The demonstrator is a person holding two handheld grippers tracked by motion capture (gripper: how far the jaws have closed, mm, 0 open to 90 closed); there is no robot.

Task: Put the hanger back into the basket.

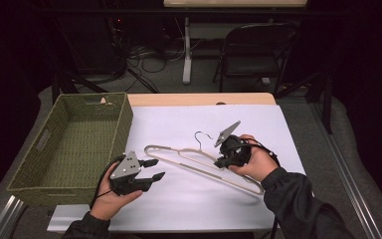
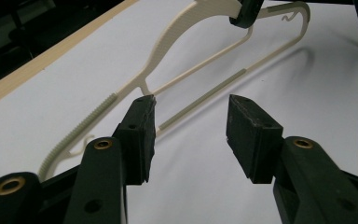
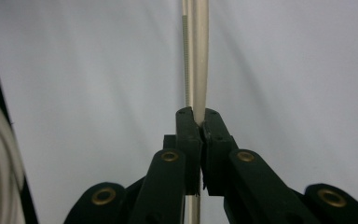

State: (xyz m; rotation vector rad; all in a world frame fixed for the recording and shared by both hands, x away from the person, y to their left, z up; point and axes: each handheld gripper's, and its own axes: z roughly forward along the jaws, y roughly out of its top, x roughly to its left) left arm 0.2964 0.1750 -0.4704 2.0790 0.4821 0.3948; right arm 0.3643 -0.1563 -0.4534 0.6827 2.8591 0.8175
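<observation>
While right gripper (image 3: 198,122) pinches hanger (image 3: 196,56), left gripper (image 2: 191,126) gapes nearby

left hand-held gripper (image 1: 155,169) agape, right hand-held gripper (image 1: 221,162) clamped

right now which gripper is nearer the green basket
Left. The left gripper hovers open just beside the green basket, near its front right corner. The right gripper is farther right, shut on the hanger.
</observation>
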